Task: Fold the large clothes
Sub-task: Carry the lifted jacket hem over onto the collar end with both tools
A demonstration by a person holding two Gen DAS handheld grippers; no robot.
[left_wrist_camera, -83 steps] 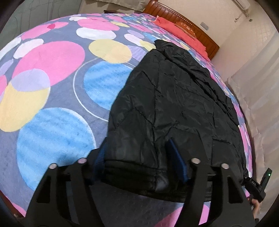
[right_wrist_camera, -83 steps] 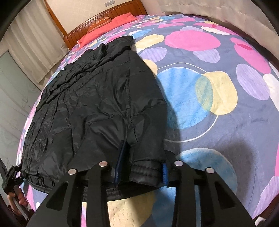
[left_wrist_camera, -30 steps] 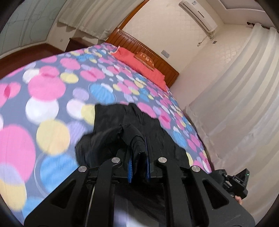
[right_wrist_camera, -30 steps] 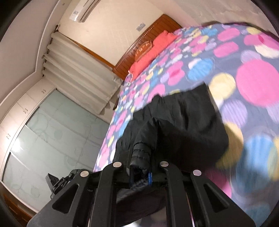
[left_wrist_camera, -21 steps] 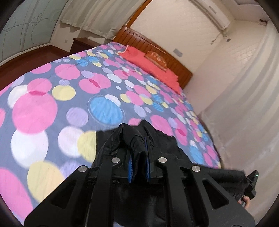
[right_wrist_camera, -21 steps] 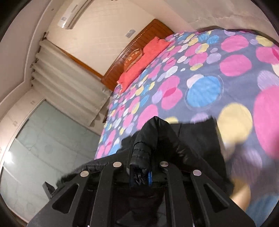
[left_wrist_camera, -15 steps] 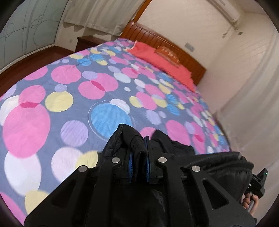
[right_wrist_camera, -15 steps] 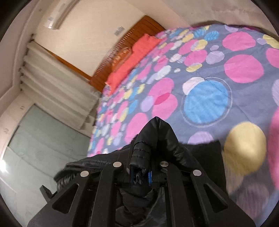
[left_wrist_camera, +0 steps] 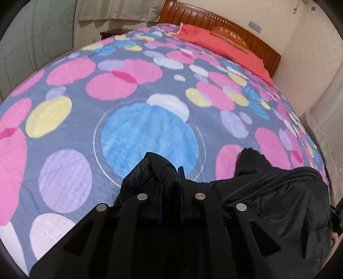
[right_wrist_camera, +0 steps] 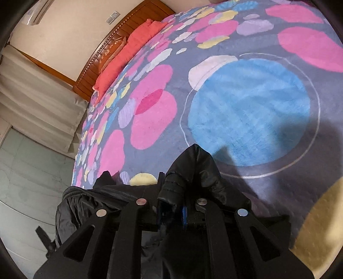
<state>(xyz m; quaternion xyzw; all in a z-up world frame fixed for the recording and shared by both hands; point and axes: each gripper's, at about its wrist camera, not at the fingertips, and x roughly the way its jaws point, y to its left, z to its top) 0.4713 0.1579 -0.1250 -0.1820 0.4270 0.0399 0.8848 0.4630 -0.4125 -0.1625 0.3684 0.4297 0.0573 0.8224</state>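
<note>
Both grippers, left gripper (left_wrist_camera: 170,191) and right gripper (right_wrist_camera: 171,198), have fingers clamped on the black jacket (left_wrist_camera: 278,193). Its bulk trails behind the fingers, likely so the pinched edge carries over the bed (left_wrist_camera: 85,107) for a fold.

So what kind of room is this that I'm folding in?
Almost certainly a bedroom: a large bed under a spotted blanket, a wooden headboard with red pillows, and an air conditioner on the wall.

A home bedroom. A bed (left_wrist_camera: 128,90) with a dotted blanket fills it. A wooden headboard (left_wrist_camera: 225,32) and red pillows (right_wrist_camera: 133,49) stand behind.
</note>
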